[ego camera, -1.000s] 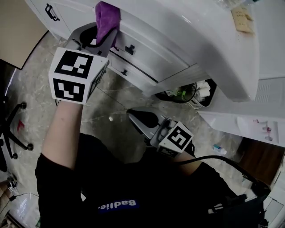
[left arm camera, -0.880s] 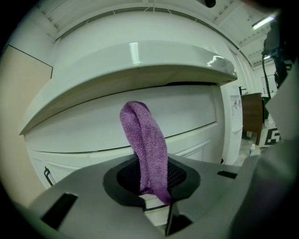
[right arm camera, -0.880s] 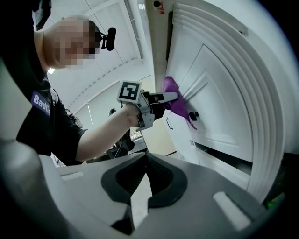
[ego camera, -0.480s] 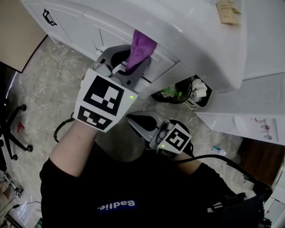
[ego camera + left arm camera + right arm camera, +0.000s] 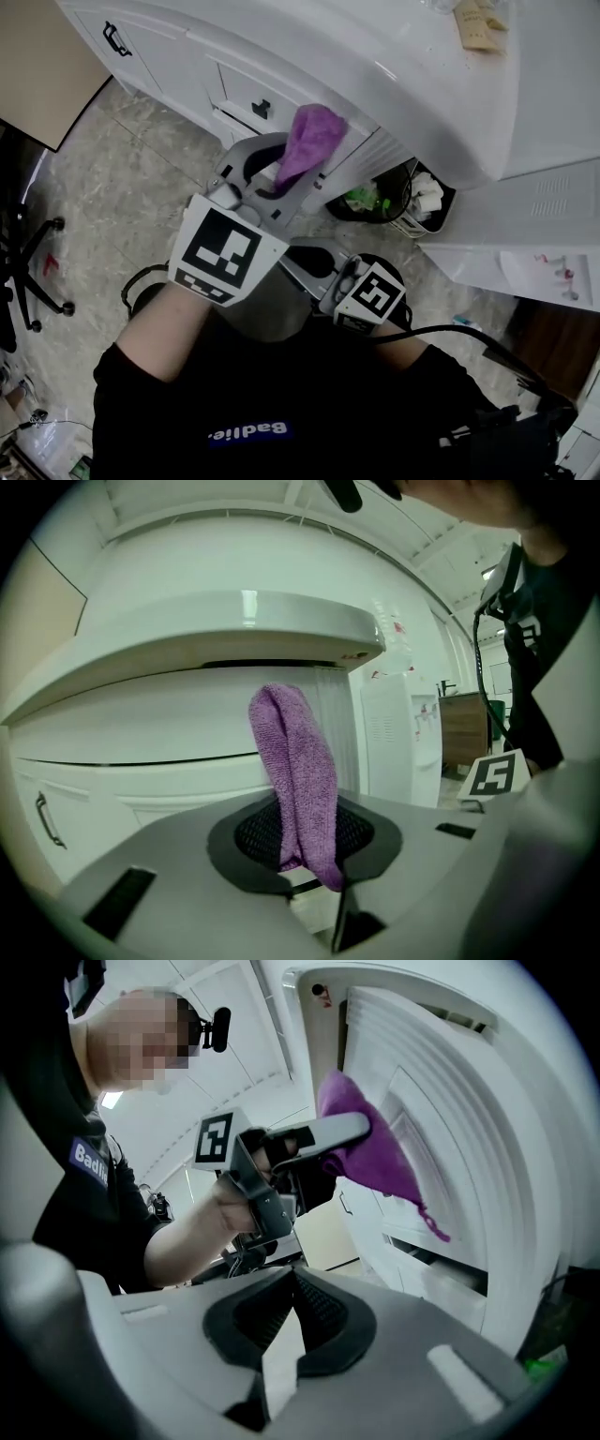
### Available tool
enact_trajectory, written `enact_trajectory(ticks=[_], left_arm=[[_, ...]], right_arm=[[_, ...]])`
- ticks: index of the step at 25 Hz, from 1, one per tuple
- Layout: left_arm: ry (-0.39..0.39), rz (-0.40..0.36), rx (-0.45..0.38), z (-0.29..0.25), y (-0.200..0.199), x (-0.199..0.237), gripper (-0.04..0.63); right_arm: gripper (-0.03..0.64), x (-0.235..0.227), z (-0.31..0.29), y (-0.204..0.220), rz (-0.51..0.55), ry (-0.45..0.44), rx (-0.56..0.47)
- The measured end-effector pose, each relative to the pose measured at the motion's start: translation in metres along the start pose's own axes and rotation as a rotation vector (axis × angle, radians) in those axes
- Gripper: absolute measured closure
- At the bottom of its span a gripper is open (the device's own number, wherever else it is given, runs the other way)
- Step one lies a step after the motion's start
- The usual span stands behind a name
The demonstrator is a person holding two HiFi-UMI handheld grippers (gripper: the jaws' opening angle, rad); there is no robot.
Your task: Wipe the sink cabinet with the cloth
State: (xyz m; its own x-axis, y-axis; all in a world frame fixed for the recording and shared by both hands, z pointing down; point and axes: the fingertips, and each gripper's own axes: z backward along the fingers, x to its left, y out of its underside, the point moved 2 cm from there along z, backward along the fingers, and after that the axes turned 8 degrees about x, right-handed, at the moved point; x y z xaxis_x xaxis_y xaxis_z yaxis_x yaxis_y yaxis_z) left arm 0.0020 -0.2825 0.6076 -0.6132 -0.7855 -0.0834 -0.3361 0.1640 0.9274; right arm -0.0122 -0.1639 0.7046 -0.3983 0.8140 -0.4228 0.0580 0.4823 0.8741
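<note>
A purple cloth (image 5: 314,141) is pinched in my left gripper (image 5: 281,157), which is shut on it. The cloth's folded end stands up from the jaws and presses on the white sink cabinet (image 5: 234,89) near its right end, just under the counter's overhang. In the left gripper view the cloth (image 5: 295,780) rises from the closed pads in front of the cabinet front (image 5: 141,752). My right gripper (image 5: 302,255) hangs low near my body, shut and empty, partly behind the left gripper's marker cube. The right gripper view shows the cloth (image 5: 370,1152) against the cabinet (image 5: 450,1185).
A dark bin (image 5: 389,199) with rubbish sits on the floor by the cabinet's right end. A white unit (image 5: 544,220) stands at the right. Black handles (image 5: 116,39) mark the cabinet doors. A chair base (image 5: 28,281) and a cable (image 5: 139,277) lie on the left floor.
My left gripper has carried the cloth rightward along the cabinet front, from the left drawers to the right end. The right gripper has stayed in place.
</note>
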Motion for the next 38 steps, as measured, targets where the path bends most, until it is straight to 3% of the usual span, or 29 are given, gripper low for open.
enact_trajectory(ticks=[4, 9, 13, 19, 29, 38], left_arm=[[-0.133, 0.036, 0.057, 0.021, 0.037, 0.060, 0.506], [-0.356, 0.075, 0.122, 0.037, 0.080, 0.157, 0.506], [-0.417, 0.091, 0.158, 0.019, 0.100, 0.196, 0.506], [-0.392, 0.111, 0.158, -0.006, 0.097, 0.186, 0.506], [-0.233, 0.077, 0.177, -0.020, 0.091, 0.103, 0.506], [-0.047, -0.059, 0.193, -0.045, 0.065, 0.037, 0.506]], right_arm=[[0.615, 0.001, -0.001, 0.006, -0.008, -0.013, 0.013], [0.615, 0.000, 0.000, 0.009, -0.020, -0.028, 0.009], [0.615, 0.002, -0.003, 0.011, -0.026, -0.038, 0.004], [0.615, 0.007, -0.008, 0.010, -0.015, -0.064, -0.026], [0.615, 0.018, -0.012, 0.004, -0.020, -0.091, -0.042], [0.615, 0.009, -0.019, 0.025, -0.065, -0.093, 0.050]])
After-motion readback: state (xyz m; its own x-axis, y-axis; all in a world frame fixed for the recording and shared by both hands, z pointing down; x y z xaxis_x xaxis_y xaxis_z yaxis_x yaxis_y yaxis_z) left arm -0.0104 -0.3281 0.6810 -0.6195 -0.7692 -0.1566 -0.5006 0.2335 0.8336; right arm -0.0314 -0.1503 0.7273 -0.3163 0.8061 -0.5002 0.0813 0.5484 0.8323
